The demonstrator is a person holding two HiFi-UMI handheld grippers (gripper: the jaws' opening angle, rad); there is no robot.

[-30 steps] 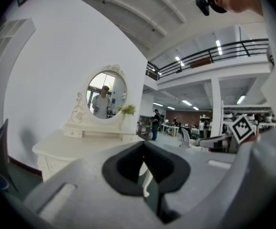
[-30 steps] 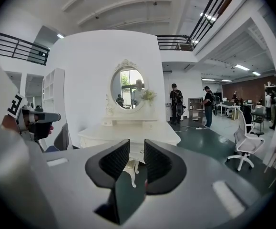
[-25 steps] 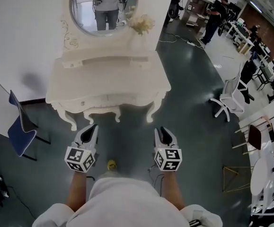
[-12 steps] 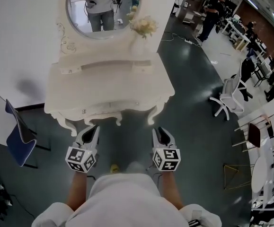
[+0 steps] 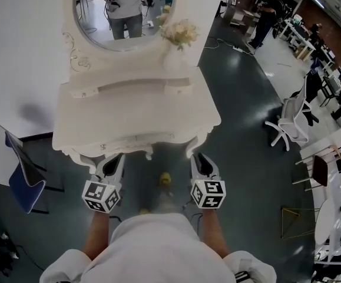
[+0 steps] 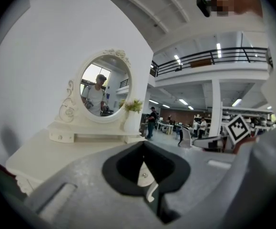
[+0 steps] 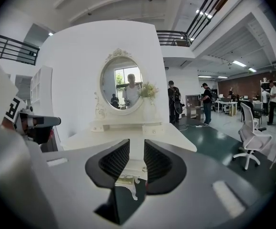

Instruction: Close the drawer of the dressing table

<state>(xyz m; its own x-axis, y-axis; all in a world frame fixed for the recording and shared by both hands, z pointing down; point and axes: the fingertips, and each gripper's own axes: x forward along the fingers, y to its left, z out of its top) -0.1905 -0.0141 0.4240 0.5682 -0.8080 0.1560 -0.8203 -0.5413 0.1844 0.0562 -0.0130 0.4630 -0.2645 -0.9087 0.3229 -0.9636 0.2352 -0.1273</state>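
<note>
The white dressing table [image 5: 135, 114] stands against the wall, with an oval mirror [image 5: 123, 10] and a vase of flowers [image 5: 179, 34] at its back. Its drawer front [image 5: 129, 141] runs along the near edge with small knobs; I cannot tell how far out it stands. My left gripper [image 5: 112, 165] hangs just before the table's front left, its jaws together with nothing held. My right gripper [image 5: 201, 164] is level with it at the front right, its jaws a narrow gap apart and empty. The table top [image 6: 42, 151] fills the left gripper view, and the table's front [image 7: 128, 175] shows between the right gripper's [image 7: 136, 159] pads.
A blue chair [image 5: 20, 175] stands left of the table. A white office chair [image 5: 291, 122] is on the dark floor to the right. People [image 5: 270, 10] stand far back right. White tables and chairs [image 5: 335, 217] line the right edge. A yellow shoe tip [image 5: 165, 180] shows between the grippers.
The person has stepped toward the dressing table. Both grippers are now right at its front edge instead of a short way back. Jaw openings look unchanged.
</note>
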